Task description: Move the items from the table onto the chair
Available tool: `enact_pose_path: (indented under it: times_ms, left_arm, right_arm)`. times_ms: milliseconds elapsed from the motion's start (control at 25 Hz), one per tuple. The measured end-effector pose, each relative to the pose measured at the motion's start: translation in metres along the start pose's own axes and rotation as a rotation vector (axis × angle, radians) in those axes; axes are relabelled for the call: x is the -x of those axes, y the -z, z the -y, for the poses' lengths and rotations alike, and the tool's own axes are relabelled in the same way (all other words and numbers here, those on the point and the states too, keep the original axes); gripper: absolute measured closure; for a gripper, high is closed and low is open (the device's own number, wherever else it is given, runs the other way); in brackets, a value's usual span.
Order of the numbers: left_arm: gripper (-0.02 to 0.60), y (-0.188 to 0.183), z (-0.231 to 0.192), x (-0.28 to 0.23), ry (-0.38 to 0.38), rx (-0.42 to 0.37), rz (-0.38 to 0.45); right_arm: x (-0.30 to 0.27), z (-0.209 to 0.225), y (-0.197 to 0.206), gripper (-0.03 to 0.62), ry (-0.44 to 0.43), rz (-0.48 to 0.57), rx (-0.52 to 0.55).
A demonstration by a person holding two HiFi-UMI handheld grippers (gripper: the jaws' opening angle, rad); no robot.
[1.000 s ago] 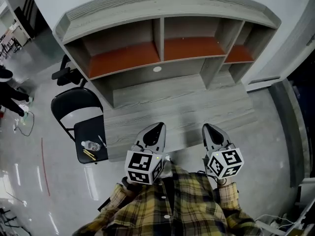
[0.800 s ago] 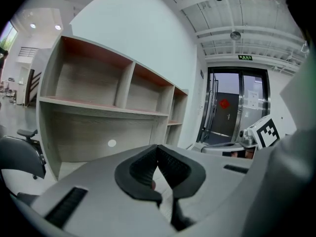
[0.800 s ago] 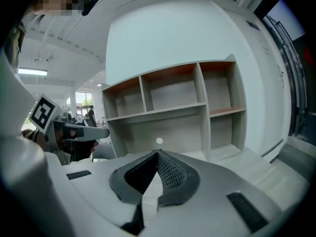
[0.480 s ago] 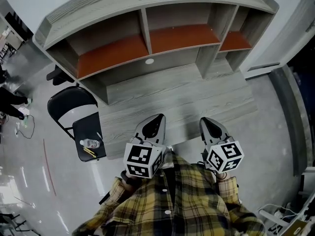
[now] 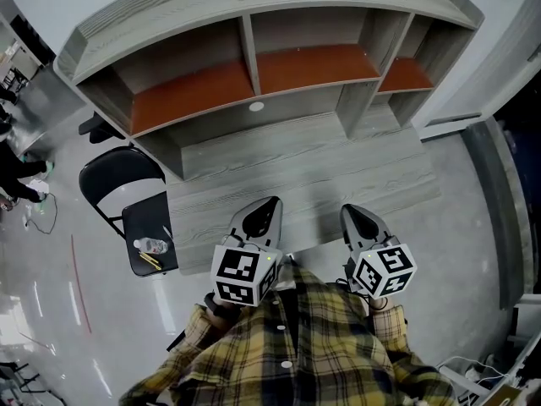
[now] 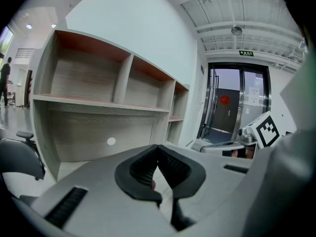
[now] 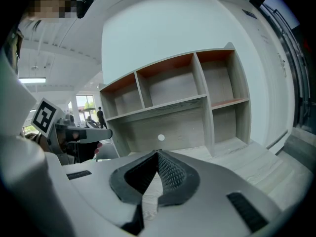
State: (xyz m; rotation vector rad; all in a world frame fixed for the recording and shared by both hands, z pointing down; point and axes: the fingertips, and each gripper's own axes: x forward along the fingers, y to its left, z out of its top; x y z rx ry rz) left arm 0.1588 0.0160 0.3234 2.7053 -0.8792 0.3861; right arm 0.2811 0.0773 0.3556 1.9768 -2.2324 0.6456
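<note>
The black folding chair (image 5: 135, 227) stands left of the grey wooden table (image 5: 321, 167). On its seat lie a clear plastic bottle (image 5: 152, 245), a yellow pencil-like stick (image 5: 150, 260) and a thin white stick (image 5: 166, 233). My left gripper (image 5: 269, 203) hovers over the table's near edge, shut and empty, its tips touching in the left gripper view (image 6: 158, 149). To its right my right gripper (image 5: 351, 214) is shut too, with nothing held, as the right gripper view (image 7: 158, 154) shows. The tabletop carries no loose items that I can see.
A hutch with red-brown shelves (image 5: 254, 74) rises at the table's back. An office chair (image 5: 97, 129) sits behind the folding chair. People's legs (image 5: 21, 176) show at the far left. A glass door (image 6: 232, 107) is off to the right. Cables (image 5: 473, 370) lie on the floor, lower right.
The view has shifted slightly; the desk and chair sit a bit further left and lower in frame. Both grippers keep their places over the near edge, still shut.
</note>
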Motion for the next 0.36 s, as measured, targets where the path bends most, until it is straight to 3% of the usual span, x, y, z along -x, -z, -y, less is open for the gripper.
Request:
enact_pose_path:
  times_ms: [360]
  left_arm:
    - [0.577, 0.0043, 0.0078, 0.0013, -0.007, -0.002, -0.01]
  right_arm:
    - [0.0079, 0.0051, 0.0056, 0.577, 0.0, -0.008, -0.01]
